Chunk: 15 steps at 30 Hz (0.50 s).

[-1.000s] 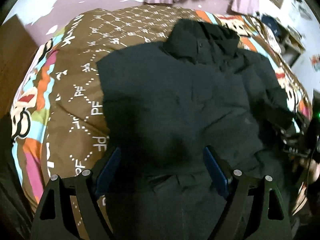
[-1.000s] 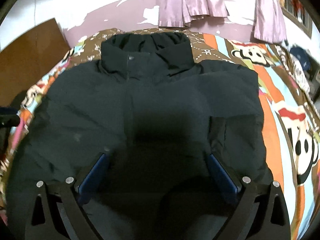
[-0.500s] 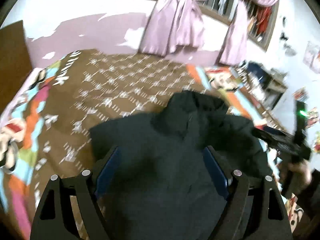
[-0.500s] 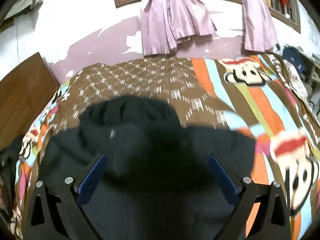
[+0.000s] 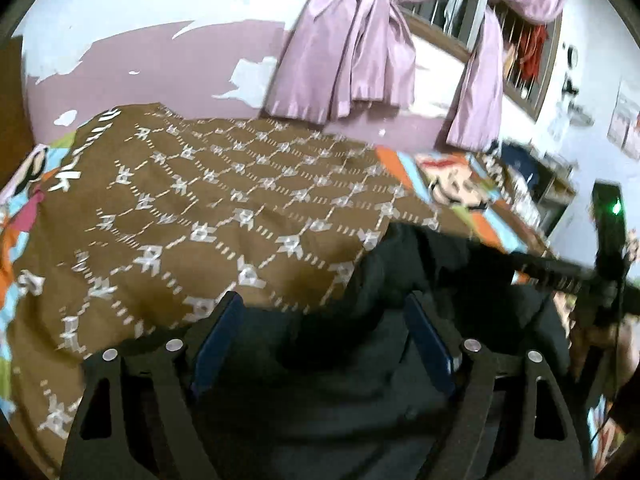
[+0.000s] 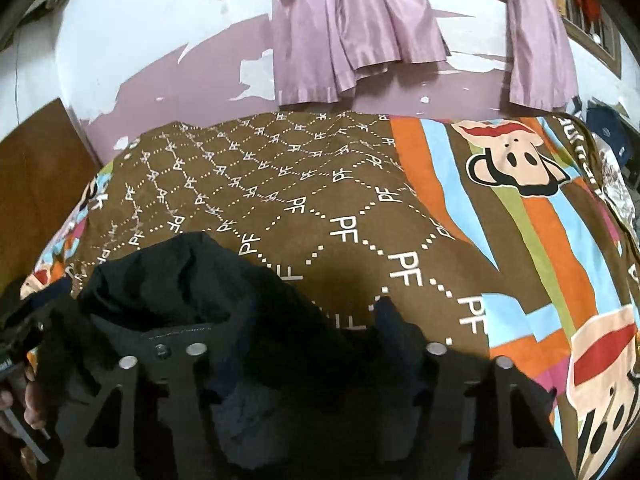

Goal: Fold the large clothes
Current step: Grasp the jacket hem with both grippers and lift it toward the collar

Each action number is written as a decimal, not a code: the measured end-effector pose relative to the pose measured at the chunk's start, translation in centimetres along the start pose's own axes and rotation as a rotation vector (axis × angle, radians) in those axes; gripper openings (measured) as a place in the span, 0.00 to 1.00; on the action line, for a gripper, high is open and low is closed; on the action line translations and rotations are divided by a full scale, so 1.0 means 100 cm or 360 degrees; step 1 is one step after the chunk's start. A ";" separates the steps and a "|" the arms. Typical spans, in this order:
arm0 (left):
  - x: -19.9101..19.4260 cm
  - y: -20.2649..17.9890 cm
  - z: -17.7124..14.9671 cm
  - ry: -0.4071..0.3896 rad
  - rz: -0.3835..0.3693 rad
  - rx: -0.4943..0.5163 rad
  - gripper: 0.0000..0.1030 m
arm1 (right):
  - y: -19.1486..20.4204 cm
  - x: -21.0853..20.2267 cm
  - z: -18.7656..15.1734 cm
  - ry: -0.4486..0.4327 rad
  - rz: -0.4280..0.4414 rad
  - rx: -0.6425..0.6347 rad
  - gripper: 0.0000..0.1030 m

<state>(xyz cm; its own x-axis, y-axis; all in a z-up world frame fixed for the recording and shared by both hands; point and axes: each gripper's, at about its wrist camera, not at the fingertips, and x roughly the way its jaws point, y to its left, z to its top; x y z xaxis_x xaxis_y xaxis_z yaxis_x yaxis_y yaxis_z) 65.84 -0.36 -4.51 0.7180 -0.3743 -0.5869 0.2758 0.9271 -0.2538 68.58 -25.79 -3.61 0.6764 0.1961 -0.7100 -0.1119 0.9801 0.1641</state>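
Observation:
A black padded jacket (image 5: 400,280) lies flat on a bed with a brown patterned cover (image 5: 200,200). Its collar (image 6: 172,280) points toward the far wall. My left gripper (image 5: 324,320) is open and empty, low over the jacket near the collar. My right gripper (image 6: 316,324) is open and empty over the jacket's right shoulder, at the edge of the cloth. The right gripper also shows in the left wrist view (image 5: 568,276) at the right. Most of the jacket's body is hidden below both views.
The bed cover (image 6: 520,220) has coloured stripes and cartoon monkey faces on the right. Purple curtains (image 6: 352,32) hang on the far wall under a window. A brown wooden panel (image 6: 36,168) stands at the left. Shelves with clutter (image 5: 532,184) stand at the right.
Both grippers have tilted up and moved toward the jacket's collar end. The views now show the wall and curtains, and less of the jacket. Both stay open.

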 end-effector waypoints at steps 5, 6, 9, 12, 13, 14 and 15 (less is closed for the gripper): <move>0.027 -0.003 0.007 0.0113 -0.0100 0.0016 0.11 | 0.013 0.009 0.002 -0.0001 -0.0030 -0.0070 0.15; 0.028 -0.004 0.006 0.0106 -0.0102 0.0006 0.10 | 0.015 0.010 0.000 0.0011 -0.0042 -0.0085 0.10; 0.023 0.000 0.005 0.0090 -0.0115 -0.0034 0.06 | 0.019 0.004 -0.006 0.0045 -0.0083 -0.0160 0.08; 0.009 0.003 0.003 0.0096 -0.0051 -0.0058 0.04 | 0.017 -0.022 -0.022 -0.0016 0.0004 -0.0171 0.07; 0.000 0.004 -0.001 0.0098 -0.0070 -0.0083 0.04 | 0.016 -0.032 -0.030 -0.0035 0.0038 -0.0185 0.07; -0.011 0.007 -0.006 0.0104 -0.0095 -0.0091 0.04 | 0.014 -0.039 -0.037 -0.0045 0.0057 -0.0186 0.07; -0.021 0.009 -0.012 0.0117 -0.0124 -0.0083 0.03 | 0.012 -0.047 -0.045 -0.0046 0.0084 -0.0180 0.07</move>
<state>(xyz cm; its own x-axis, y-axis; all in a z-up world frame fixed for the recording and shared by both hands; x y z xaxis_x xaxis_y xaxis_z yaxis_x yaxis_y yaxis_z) 63.79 1.21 -4.37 0.6465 -0.4472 -0.6181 0.2936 0.8936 -0.3394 62.01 -25.38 -3.16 0.6879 0.2479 -0.6821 -0.2279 0.9661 0.1212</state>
